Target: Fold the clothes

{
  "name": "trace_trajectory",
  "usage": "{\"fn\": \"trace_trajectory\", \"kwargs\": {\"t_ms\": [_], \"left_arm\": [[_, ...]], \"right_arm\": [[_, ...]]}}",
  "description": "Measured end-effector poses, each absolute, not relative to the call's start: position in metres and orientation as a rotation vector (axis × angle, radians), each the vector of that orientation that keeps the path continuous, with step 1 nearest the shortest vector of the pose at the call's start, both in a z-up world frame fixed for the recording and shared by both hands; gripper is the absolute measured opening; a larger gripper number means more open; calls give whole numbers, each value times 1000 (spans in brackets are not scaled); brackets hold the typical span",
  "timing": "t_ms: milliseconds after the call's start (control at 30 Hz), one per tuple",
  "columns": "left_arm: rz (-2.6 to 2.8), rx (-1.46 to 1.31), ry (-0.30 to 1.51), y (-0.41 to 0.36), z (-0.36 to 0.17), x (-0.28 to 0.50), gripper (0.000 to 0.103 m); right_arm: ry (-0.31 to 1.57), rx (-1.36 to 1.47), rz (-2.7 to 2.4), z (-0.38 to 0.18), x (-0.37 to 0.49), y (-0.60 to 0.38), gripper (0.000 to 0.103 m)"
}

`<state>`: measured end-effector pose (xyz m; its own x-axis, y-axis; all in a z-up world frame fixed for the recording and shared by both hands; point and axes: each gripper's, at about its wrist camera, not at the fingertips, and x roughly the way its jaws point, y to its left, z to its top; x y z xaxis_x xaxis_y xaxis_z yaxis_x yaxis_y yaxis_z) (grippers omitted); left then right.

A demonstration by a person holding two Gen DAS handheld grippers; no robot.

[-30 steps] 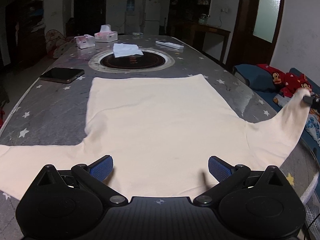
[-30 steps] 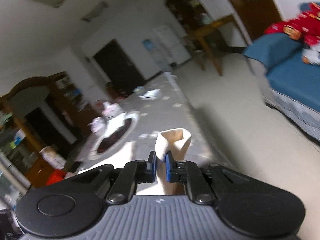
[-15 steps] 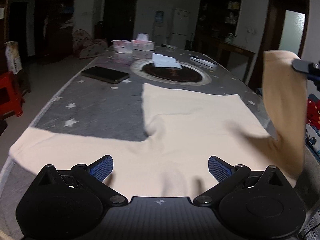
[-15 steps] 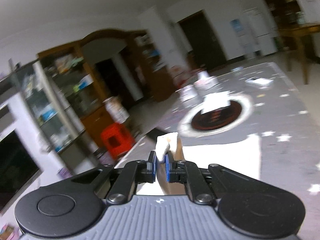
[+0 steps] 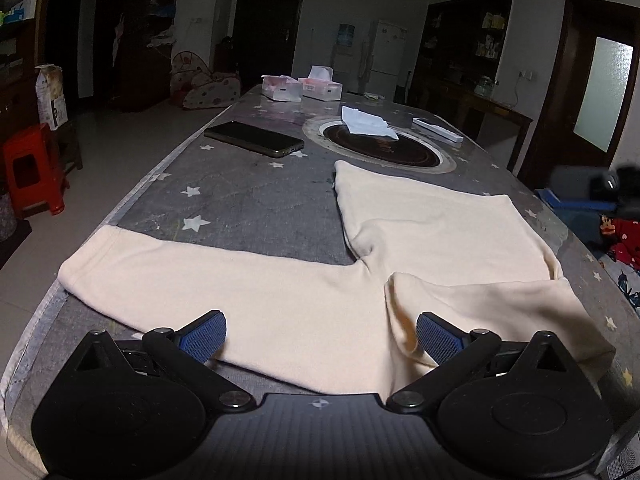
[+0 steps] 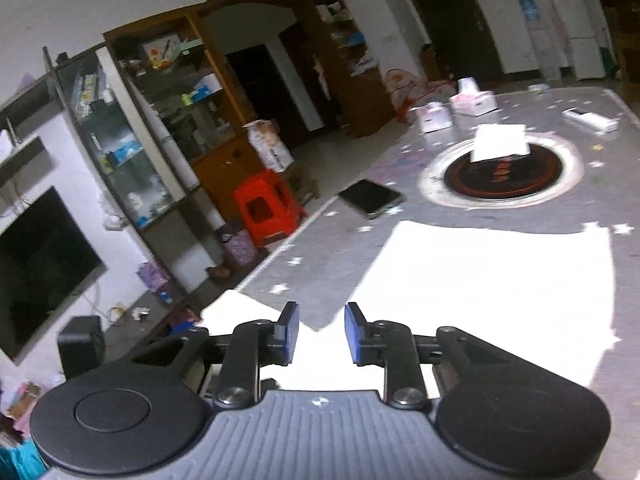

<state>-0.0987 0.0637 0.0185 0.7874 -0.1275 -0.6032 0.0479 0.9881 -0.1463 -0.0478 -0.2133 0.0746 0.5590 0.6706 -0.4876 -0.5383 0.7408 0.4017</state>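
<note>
Sleeve (image 5: 480,312) dropped onto one shirt (image 5: 432,232) | right gripper (image 6: 321,334) jaws just parted, empty | left gripper (image 5: 320,336) jaws wide

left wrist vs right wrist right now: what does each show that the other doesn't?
Left wrist only: the left gripper, jaws wide open over the cream garment; one sleeve folded across the body, the other sleeve lying flat out toward the table edge; the right gripper blurred at the far right.

Right wrist only: the right gripper's jaws apart, just opened, nothing between them; a TV and glass cabinet.

Both: phone, tissue boxes, white paper on the round burner, red stool.
</note>
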Motion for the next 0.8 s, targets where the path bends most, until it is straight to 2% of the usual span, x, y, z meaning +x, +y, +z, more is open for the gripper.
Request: {"fn": "trace_trajectory", "kwargs": {"t_ms": [300, 400, 567, 633, 800], "left_arm": [[-268, -92, 602, 24, 30, -96, 101], [-325, -72, 603, 7, 30, -91, 96], [-364, -83, 613, -5, 25, -82, 88], [-367, -94, 623, -5, 22, -76, 80], [-338, -101, 661, 0, 10, -66, 77]], "right_arm": [[785, 68, 503, 25, -84, -270, 25], [811, 87, 462, 13, -85, -281, 25], [731, 105, 474, 26, -77, -283, 25], [709, 110, 491, 25, -68, -278, 25], [737, 114, 489, 9, -49, -271, 25]]}}
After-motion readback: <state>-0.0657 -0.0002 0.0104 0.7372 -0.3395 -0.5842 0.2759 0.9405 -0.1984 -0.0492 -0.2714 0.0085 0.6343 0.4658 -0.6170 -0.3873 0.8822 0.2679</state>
